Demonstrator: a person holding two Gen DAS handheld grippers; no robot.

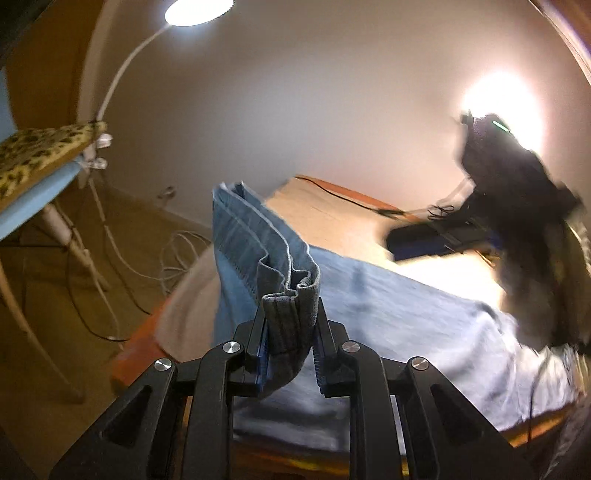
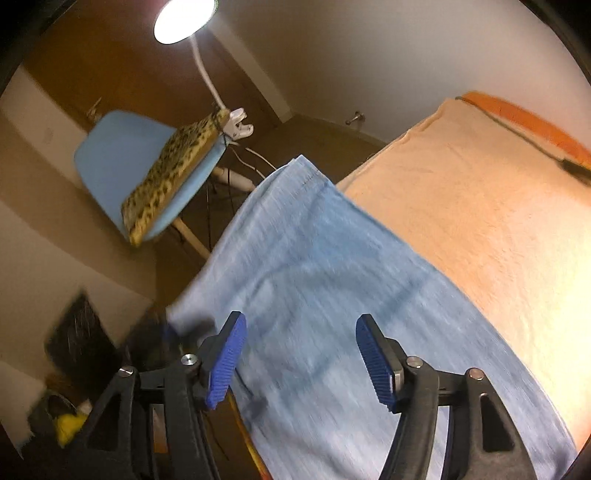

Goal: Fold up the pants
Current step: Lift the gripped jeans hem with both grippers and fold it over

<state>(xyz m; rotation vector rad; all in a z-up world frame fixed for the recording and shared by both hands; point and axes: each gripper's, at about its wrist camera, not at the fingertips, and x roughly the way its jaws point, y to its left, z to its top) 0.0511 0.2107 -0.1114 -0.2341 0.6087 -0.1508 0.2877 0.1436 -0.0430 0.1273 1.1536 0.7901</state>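
Light blue denim pants (image 1: 388,310) lie on a surface covered by a peach towel (image 1: 332,218). My left gripper (image 1: 290,321) is shut on a bunched hem or waistband edge of the pants (image 1: 291,295), lifted above the rest of the fabric. In the right wrist view the pants (image 2: 325,280) stretch away over the edge of the towel (image 2: 480,206). My right gripper (image 2: 301,354) is open and empty just above the denim, its blue pads (image 2: 373,362) apart. The right gripper shows as a dark blur in the left wrist view (image 1: 517,206).
A blue chair (image 2: 122,162) with a leopard-print cushion (image 2: 173,166) stands left of the surface. A white lamp (image 2: 184,14) shines overhead. Cables (image 1: 147,258) trail on the wooden floor. A black cable (image 1: 351,199) and dark blue object (image 1: 424,240) lie on the towel.
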